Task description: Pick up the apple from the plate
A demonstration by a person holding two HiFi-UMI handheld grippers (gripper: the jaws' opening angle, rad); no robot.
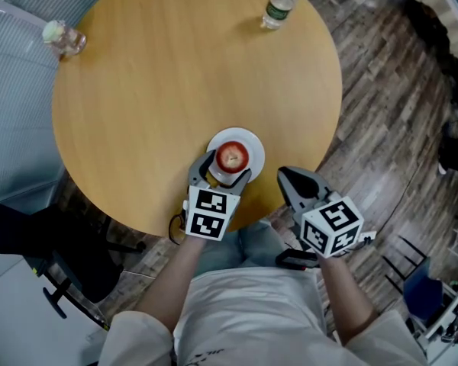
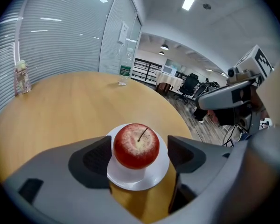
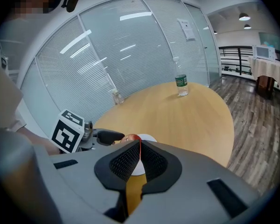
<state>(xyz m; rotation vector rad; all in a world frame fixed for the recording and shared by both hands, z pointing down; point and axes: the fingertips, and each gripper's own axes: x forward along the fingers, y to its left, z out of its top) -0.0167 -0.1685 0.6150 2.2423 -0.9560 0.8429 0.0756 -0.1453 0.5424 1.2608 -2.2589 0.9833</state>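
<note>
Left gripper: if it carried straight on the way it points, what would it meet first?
The apple on the white plate, sitting between the left gripper's open jaws, apparently untouched.

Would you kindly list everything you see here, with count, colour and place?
apple: one, red, on the plate.
plate: one, white, near the table's close edge.
table: one, light wood, round.
bottle: one, clear with green label, table's far edge.
small container: one, clear, table's far left edge.
left claw: one, grey, open, straddling the apple.
right claw: one, grey, shut, empty, right of the plate.
</note>
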